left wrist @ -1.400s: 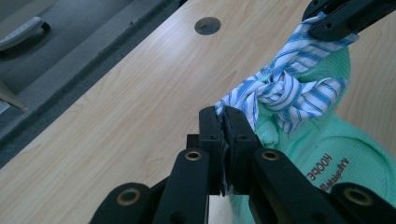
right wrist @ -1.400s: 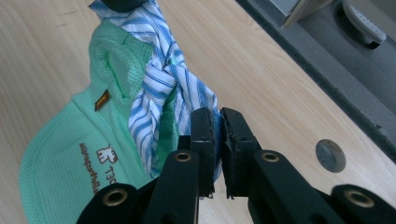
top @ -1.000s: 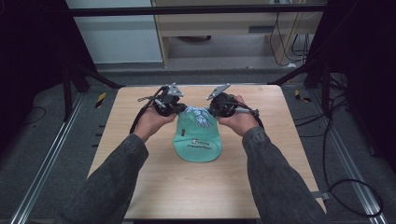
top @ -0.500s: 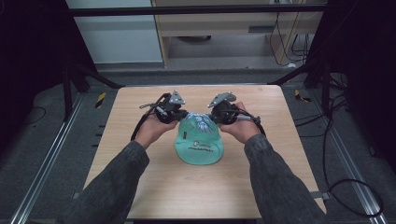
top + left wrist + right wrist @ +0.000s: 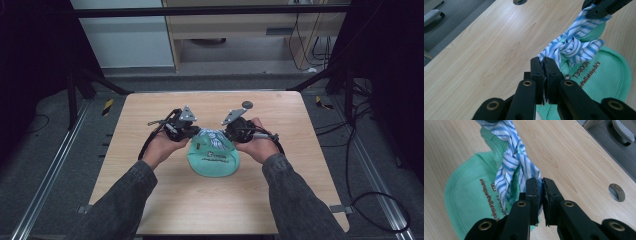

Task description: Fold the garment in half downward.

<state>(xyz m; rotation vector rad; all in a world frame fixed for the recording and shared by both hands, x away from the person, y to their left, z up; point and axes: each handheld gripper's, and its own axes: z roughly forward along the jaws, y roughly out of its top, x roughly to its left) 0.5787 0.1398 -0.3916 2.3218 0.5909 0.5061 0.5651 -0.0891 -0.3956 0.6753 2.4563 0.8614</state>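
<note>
Pinching both ends of the knotted blue-and-white striped cloth strip (image 5: 571, 46) above the table's middle.
Your left gripper (image 5: 543, 65) clamps the strip's left end; the knot hangs over the mint-green waffle-weave cloth with printed lettering (image 5: 214, 159) on the light wooden table (image 5: 150, 115), nearer its far edge; your right gripper (image 5: 539, 187) clamps the right end.

Dark grey long sleeves (image 5: 120, 202); black two-jaw left gripper (image 5: 543, 65) with brass-ringed pivot holes; grey triangular top plate (image 5: 187, 114); trailing black cable (image 5: 148, 145).
</note>
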